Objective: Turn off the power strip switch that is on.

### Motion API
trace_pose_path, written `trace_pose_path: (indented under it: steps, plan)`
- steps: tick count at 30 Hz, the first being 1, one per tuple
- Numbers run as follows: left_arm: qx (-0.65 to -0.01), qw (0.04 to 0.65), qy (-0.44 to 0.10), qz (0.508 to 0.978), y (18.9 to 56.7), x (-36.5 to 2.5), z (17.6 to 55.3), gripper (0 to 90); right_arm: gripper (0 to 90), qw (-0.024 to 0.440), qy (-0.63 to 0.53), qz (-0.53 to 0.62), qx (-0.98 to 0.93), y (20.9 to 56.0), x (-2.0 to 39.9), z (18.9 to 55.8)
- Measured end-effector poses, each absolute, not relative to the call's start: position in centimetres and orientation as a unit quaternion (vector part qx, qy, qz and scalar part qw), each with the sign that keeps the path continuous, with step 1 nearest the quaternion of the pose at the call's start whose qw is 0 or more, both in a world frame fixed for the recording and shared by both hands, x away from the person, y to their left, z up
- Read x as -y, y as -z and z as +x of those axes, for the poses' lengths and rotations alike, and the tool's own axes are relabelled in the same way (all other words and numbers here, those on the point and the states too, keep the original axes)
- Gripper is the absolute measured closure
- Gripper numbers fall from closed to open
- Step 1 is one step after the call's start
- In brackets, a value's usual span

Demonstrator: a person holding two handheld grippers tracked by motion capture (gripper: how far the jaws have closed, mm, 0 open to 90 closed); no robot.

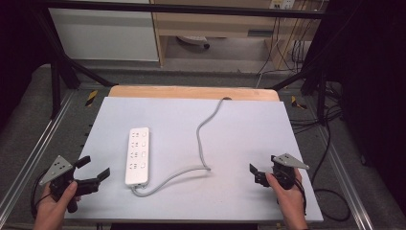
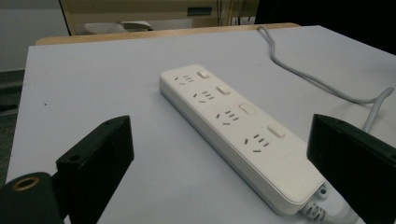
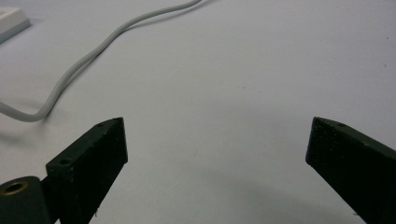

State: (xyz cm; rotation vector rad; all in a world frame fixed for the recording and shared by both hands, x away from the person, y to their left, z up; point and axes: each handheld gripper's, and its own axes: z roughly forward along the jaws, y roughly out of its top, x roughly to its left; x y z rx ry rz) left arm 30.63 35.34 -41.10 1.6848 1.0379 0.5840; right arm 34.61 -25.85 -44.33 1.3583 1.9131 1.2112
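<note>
Both claws gape empty: left claw (image 1: 94, 168) near the counter's (image 1: 239, 201) front-left corner, right claw (image 1: 254, 173) front-right. Bare surface lies between them. The power strip (image 1: 137, 155) and its cable (image 1: 203, 143) sit left of centre.

Power strip (image 1: 137, 155) lies lengthwise left of table centre; its cord (image 1: 203, 139) snakes from strip's 6 o'clock end toward 12 o'clock edge. Bare mat (image 1: 249, 191) right of cord, also near edge at 6 o'clock.
</note>
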Motion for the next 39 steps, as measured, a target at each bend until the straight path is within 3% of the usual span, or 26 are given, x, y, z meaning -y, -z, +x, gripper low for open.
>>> trace_pose_path:
  steps: [24, 39]
  plan:
    - [-0.412, 0.535, -0.248, 0.694, 39.4, -34.0, 30.4, 6.0, 7.3, 0.256, -0.453, 0.473, -0.711, 44.1, 25.1, 34.5]
    - [-0.406, 0.539, -0.252, 0.694, 38.3, -33.3, 31.5, 6.4, 3.8, 0.265, -0.458, 0.475, -0.703, 43.9, 25.1, 34.6]
